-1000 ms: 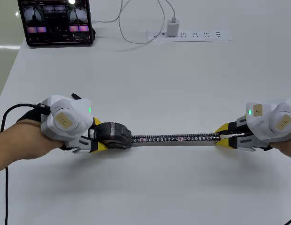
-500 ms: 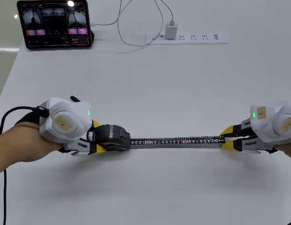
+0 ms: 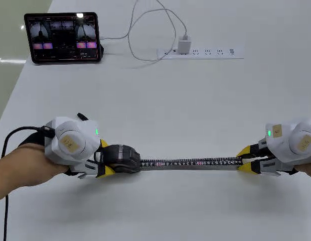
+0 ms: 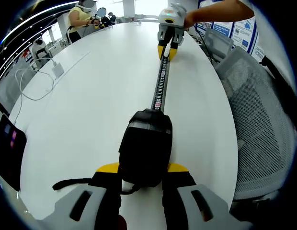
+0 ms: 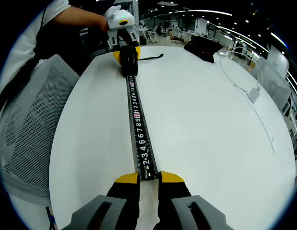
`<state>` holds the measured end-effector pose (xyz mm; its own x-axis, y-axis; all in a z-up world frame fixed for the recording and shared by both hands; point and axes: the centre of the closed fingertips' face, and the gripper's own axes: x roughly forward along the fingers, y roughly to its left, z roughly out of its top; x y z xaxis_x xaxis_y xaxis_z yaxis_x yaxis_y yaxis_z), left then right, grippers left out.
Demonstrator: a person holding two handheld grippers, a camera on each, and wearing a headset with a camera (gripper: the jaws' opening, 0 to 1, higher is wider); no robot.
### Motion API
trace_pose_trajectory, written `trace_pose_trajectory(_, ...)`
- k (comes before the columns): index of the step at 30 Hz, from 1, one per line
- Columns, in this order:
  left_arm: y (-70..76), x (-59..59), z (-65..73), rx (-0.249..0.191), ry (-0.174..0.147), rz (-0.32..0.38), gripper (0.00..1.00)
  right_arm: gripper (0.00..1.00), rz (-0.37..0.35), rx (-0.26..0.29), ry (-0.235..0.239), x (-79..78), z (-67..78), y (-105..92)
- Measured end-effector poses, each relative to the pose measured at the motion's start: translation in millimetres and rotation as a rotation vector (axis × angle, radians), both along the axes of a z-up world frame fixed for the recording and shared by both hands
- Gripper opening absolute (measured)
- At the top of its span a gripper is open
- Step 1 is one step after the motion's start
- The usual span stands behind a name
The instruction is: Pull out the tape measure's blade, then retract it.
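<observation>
White numerals 2 to 9 along the black blade (image 5: 141, 139), farther ones unreadable

Counter (image 3: 170, 100): plain white, no pattern.
Tape measure case (image 3: 120, 152): black.
Blade (image 3: 190, 162): black face, white numerals and tick marks, red marks at intervals.
Left gripper (image 3: 106, 157), right gripper (image 3: 244, 159): white housings, black fingers tipped yellow; a small green light and a tan label on each.
Tablet (image 3: 63, 30): black frame, dark screen with pink patches.
Power strip (image 3: 200, 51): white.
Chair (image 4: 254, 110), left gripper view: grey mesh weave.
</observation>
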<state>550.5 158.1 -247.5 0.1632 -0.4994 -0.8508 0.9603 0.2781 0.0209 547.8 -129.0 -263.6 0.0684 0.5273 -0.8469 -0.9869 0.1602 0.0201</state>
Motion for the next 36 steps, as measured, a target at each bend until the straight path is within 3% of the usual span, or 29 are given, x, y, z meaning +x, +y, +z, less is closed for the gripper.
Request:
trace_pose_trajectory(10, -0.1, 0.5, -0.3, 0.002, -0.003, 0.003, 0.28, 0.11, 0.015, -0.027, 0.011, -0.9, -0.1, -1.1)
trace_pose_trajectory(28, -0.4, -0.3, 1.1, -0.001, 0.008, 0.015, 0.29, 0.17, -0.015, -0.02, 0.044, -3.6, -1.1, -0.3)
trace_pose_trajectory(33, 0.6, 0.5, 2.0, -0.006, 0.025, 0.043, 0.4, 0.25, -0.041, -0.008, 0.045, -0.3, 0.6, -2.9)
trace_pose_trajectory(36, 0.3, -0.4, 4.3, -0.011, 0.026, 0.041, 0.4, 0.26, -0.048, -0.006, 0.044, -0.4, 2.8, -2.4)
